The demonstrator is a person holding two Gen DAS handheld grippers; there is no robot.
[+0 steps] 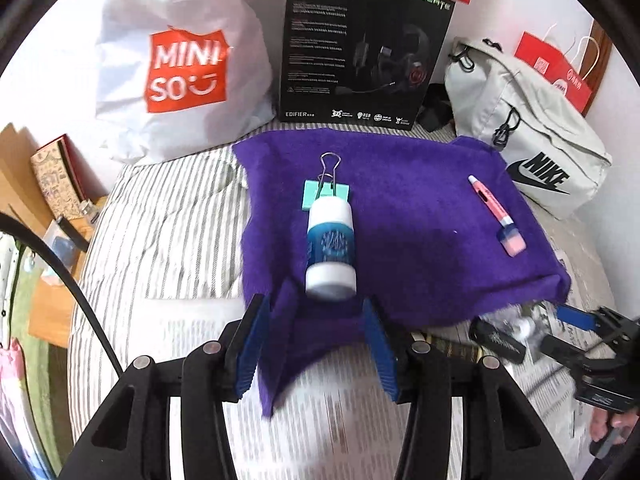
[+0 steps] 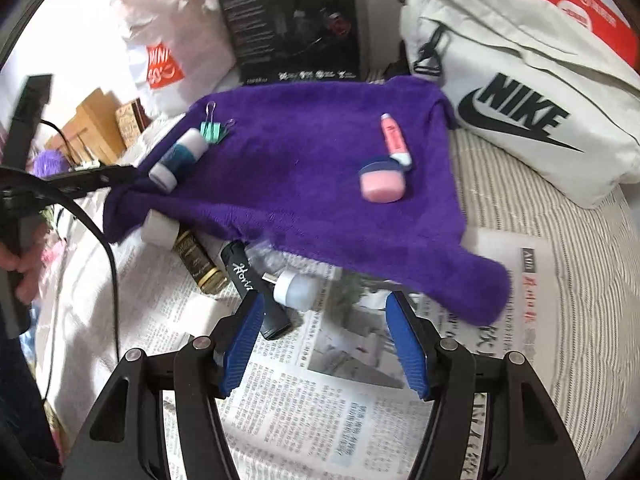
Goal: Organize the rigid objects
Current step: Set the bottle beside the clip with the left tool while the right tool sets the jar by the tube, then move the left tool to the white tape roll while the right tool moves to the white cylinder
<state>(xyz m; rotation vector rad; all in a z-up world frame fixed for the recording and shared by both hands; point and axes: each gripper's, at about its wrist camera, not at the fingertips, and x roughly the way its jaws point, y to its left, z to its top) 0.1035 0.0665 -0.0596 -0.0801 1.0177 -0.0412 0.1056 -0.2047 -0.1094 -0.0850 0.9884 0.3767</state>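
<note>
A: Report the left side first.

B: The left gripper has its jaws spread wide, holding nothing. A folded corner of the purple towel lies between the blue pads. Just beyond the tips, the blue-and-white bottle lies on the towel, its far end touching the mint binder clip.

A: Centre and right of the towel?

B: The pink pen lies near the right edge, and the small pink jar with a dark blue lid sits just beside its tip.

A: Below the towel's near edge?

B: On the newspaper: a gold-and-black tube, a black tube with white script, and a small white-capped bottle. Blur hides whether the last two touch.

A: Right gripper status?

B: The right gripper is also spread open and empty, hovering over the newspaper, the black tube just beside its left pad.
</note>
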